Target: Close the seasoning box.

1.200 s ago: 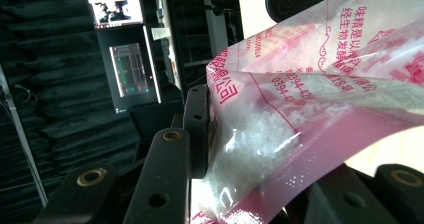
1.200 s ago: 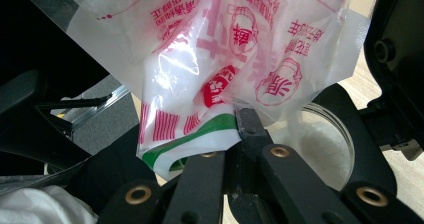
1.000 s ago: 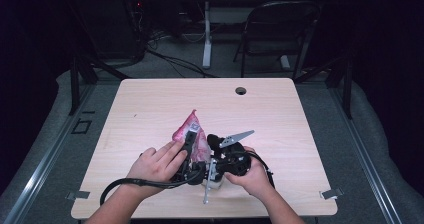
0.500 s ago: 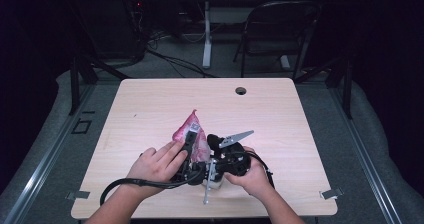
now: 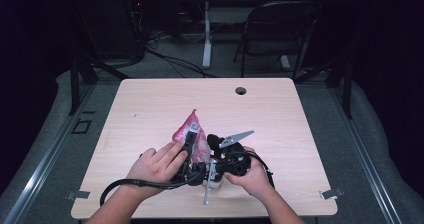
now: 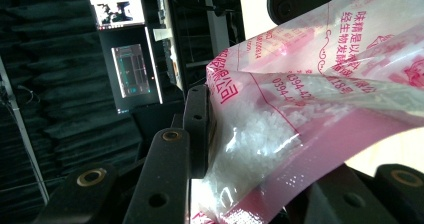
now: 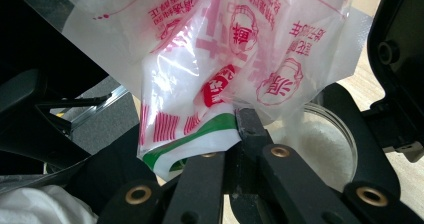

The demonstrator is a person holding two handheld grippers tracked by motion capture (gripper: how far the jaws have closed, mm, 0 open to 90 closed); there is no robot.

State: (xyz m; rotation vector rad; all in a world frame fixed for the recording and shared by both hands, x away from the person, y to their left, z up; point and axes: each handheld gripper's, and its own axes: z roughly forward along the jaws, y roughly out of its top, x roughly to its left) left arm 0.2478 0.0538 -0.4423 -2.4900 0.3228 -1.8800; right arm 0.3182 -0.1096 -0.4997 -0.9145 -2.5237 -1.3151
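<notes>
Both forearms are bare, no sleeves; each hand-held gripper is black, the left hand-held gripper [image 5: 192, 156] trailing a looping black cable, the right hand-held gripper [image 5: 220, 156] topped by a grey three-cornered plate; brass-ringed screws stud the black jaws.

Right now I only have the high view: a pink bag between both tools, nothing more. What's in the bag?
Observer: White granules. The left gripper view shows them through the clear film of the pink bag.
Operator: Does the right tool have a grip?
Observer: Yes. In its own view the right tool is shut on a green-and-white printed corner of the bag.
Operator: Anything under the bag?
Observer: A glass jar stands just beyond those jaws, below the bag, with white granules in it.
</notes>
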